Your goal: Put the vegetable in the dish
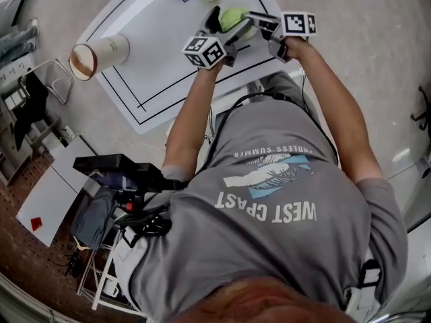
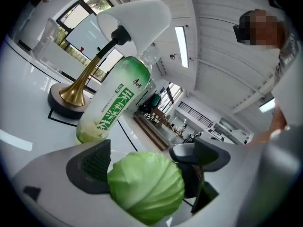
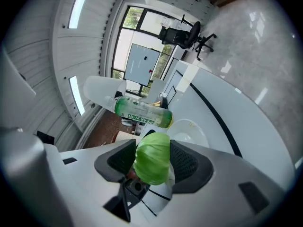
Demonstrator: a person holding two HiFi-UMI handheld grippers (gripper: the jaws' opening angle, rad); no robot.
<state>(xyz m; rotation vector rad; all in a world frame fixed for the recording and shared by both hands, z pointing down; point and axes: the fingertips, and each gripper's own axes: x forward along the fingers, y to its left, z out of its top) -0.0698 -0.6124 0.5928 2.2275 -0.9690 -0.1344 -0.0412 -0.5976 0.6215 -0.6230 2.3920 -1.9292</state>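
A small green cabbage is held up between both grippers above the white mat. My right gripper is shut on it, with both black pads against its sides. Behind it on the mat lies the white dish. My left gripper stands wide open around the cabbage, which lies by its left pad. Across the cabbage, a dark finger of the right gripper shows. In the head view the left gripper and the right gripper meet at the cabbage.
A green-labelled bottle stands beyond the cabbage, next to a lamp with a brass base and white shade. A pale cylinder lies on the mat's left edge. A tripod and bags are at the person's left.
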